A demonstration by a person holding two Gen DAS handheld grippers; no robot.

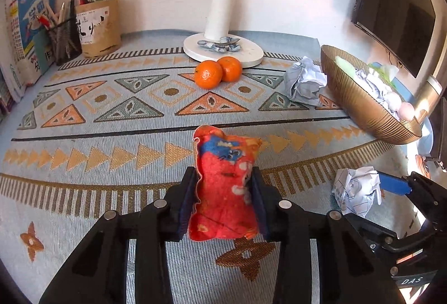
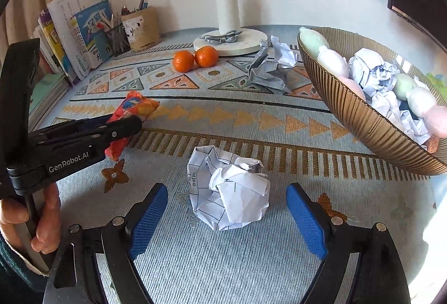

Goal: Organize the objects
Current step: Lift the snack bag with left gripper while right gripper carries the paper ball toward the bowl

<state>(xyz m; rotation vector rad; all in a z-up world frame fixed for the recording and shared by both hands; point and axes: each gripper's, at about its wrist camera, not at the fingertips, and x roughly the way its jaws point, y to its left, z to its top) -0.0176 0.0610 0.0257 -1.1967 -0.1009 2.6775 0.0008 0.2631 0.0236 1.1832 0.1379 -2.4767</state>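
Note:
My left gripper (image 1: 225, 186) is shut on a red and orange snack packet (image 1: 223, 186), held just above the patterned cloth; the packet also shows in the right wrist view (image 2: 134, 111). My right gripper (image 2: 226, 206) is open, its blue pads either side of a crumpled white paper ball (image 2: 227, 188) lying on the cloth, not touching it. That ball shows at the right of the left wrist view (image 1: 356, 190). A second crumpled paper (image 2: 269, 66) lies beside a gold ribbed bowl (image 2: 349, 108) that holds paper balls and pastel egg shapes.
Two oranges (image 1: 216, 72) sit in front of a white lamp base (image 1: 223, 49) at the back. Pen holders (image 1: 83, 30) and books (image 1: 28, 38) stand at the back left. A dark monitor (image 1: 396, 18) is at the far right.

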